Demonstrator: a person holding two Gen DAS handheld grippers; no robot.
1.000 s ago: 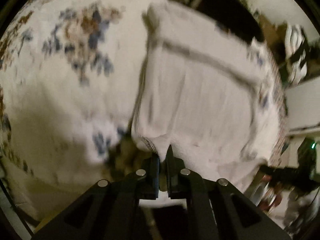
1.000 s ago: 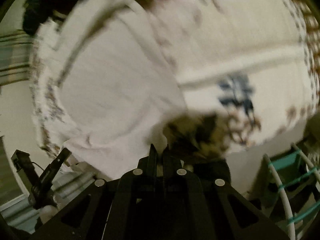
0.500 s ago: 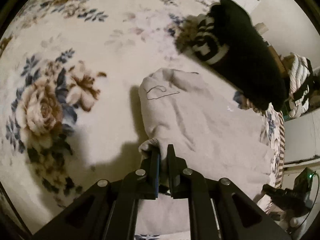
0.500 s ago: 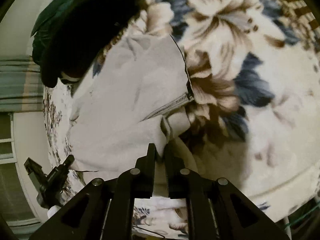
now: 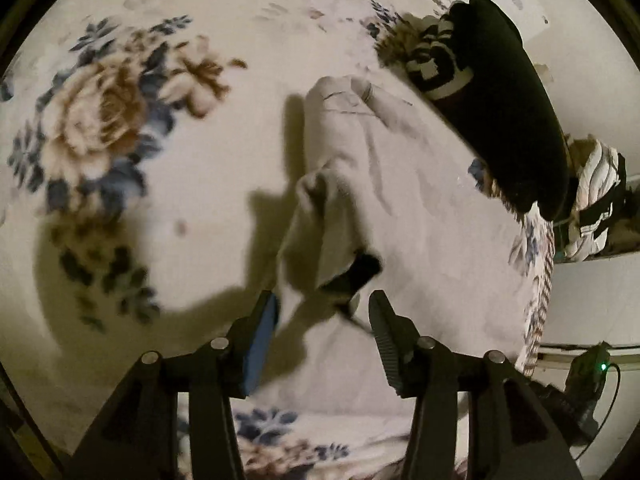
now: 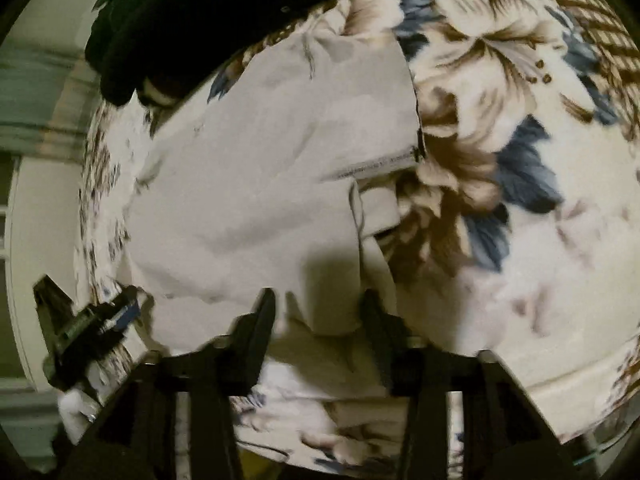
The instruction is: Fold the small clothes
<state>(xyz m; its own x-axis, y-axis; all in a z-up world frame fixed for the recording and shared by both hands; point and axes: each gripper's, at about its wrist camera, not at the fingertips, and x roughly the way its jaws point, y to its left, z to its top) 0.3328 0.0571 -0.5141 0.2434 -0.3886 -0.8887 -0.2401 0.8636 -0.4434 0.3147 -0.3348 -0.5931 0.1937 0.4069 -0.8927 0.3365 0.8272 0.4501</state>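
A pale grey garment lies folded on a floral bedspread; it also shows in the right wrist view. My left gripper is open just above the garment's near left corner, which stands up crumpled with a dark tag. My right gripper is open over the garment's near right corner, whose hem flap lies loose. Neither gripper holds cloth.
A black garment with striped trim lies beyond the grey one, also in the right wrist view. A striped bundle sits off the bed's right edge. The other gripper shows at lower left.
Both grippers, shut on the grey garment's corners before, have opened and let it go. The garment has been laid down on the bedspread, and its corners have dropped free.
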